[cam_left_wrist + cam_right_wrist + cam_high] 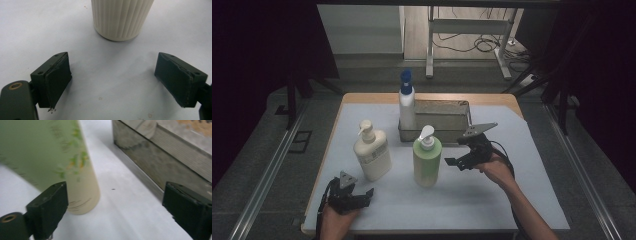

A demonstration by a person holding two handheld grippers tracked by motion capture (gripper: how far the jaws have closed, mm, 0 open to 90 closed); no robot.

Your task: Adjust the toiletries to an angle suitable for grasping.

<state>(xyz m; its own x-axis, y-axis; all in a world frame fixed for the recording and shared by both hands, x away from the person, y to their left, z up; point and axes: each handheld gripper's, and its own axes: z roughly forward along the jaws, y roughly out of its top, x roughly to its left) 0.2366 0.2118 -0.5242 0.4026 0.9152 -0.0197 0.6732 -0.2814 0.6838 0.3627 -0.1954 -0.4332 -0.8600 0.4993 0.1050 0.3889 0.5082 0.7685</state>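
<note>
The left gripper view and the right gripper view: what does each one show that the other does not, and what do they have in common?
The left gripper view alone shows the ribbed base of the cream pump bottle, standing ahead of the open left gripper. The right gripper view alone shows the green pump bottle and the metal tray, with the open right gripper aimed at the gap between them. Both show two black jaws held wide apart with nothing between them, above the same white table cover.

This looks like a lab or recording studio rather than a home. Dark curtains point(257, 60) hang to either side beyond the grippers, metal rails point(267, 175) flank the small cloth-covered table point(362, 97), and far ahead a bare bench frame point(472, 30) stands over loose cables point(482, 45) on the floor.
</note>
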